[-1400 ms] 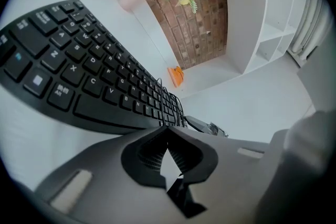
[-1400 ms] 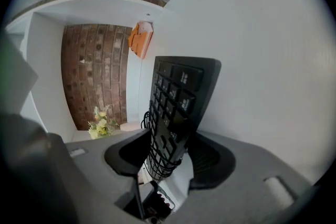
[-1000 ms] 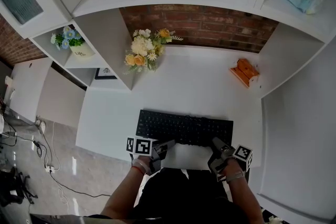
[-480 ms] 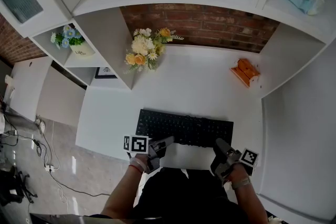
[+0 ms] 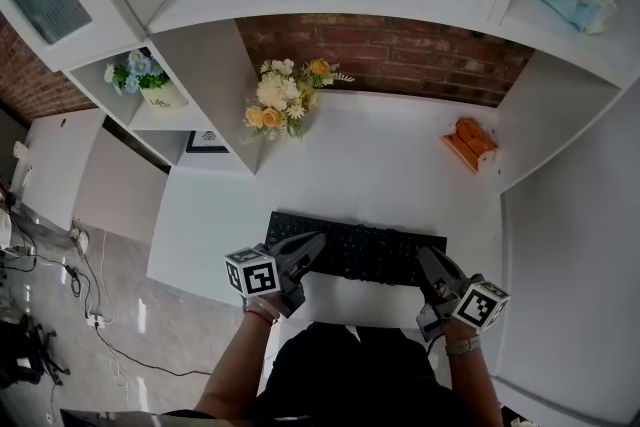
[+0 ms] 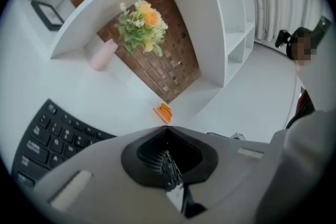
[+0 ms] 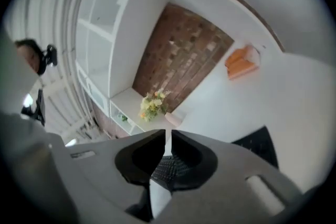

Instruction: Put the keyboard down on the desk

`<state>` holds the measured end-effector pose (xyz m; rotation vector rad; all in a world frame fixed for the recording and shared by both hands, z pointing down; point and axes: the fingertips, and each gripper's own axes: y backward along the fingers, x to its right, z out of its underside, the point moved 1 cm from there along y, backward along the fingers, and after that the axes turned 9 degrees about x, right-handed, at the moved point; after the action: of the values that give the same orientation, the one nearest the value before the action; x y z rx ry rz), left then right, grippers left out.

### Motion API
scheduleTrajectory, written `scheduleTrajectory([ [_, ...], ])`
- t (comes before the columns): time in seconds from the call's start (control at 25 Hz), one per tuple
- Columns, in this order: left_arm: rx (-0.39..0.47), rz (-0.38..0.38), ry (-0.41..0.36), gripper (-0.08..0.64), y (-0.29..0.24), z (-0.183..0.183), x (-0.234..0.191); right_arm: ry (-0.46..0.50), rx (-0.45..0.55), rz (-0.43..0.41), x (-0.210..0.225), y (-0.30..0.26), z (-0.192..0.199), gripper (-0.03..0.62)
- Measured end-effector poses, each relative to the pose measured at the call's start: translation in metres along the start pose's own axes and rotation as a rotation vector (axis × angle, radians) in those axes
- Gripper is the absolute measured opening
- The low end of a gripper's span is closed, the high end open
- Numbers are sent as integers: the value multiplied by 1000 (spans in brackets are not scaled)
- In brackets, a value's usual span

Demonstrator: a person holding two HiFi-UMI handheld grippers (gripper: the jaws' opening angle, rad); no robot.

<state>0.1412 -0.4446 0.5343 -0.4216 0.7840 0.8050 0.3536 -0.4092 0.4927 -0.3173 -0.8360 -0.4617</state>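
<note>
A white desk [image 5: 380, 165] is seen from above, set into a white shelving unit with a strip of brick wall [image 5: 400, 50] behind it. The black keyboard [image 5: 370, 253] lies flat on the desk near its front edge, in the lower middle of the head view.

The left gripper [image 5: 315, 243] is shown in its own view with its jaws pressed fully together and nothing caught between them. In the head view its tips are placed over the near left part of the keyboard; whether they touch the keys cannot be told. In the left gripper view the keyboard [image 6: 47, 136] is seen at the lower left, beside the jaws.

The right gripper [image 5: 426, 257] is shown with its jaws closing, only a narrow slit left between them, and nothing is held there. Its tips are placed at the keyboard's near right corner. In the right gripper view a black corner of the keyboard [image 7: 257, 147] is seen at the lower right.

Farther back, a bunch of yellow and white flowers [image 5: 285, 100] stands at the left of the desk against the brick wall, and an orange object [image 5: 468, 140] is set at the right, well apart from the keyboard. A small pot of blue flowers [image 5: 150, 80] is kept on a shelf at the upper left.
</note>
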Motion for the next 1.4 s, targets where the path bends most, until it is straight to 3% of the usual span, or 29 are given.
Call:
scheduleTrajectory([
  [0.24,165,-48,-260,-5,8,-38,11,565,54,-50,-19,-2,-29,0],
  [0.4,238,-167,-463,-2,23,-66,10,761,125,-15,-26,1,-53,0],
  [0.52,304,-237,-568,-2,37,-88,11,801,168,24,-25,7,-67,0],
  [0.64,354,-265,-616,0,47,-106,14,814,195,42,-24,10,-76,0],
  [0.88,408,-281,-627,0,52,-123,17,790,226,21,-31,8,-82,0],
  [1.04,415,-276,-626,0,49,-125,19,832,197,47,-24,7,-80,0],
  [1.4,408,-266,-597,0,42,-127,14,829,193,46,-24,6,-80,0],
])
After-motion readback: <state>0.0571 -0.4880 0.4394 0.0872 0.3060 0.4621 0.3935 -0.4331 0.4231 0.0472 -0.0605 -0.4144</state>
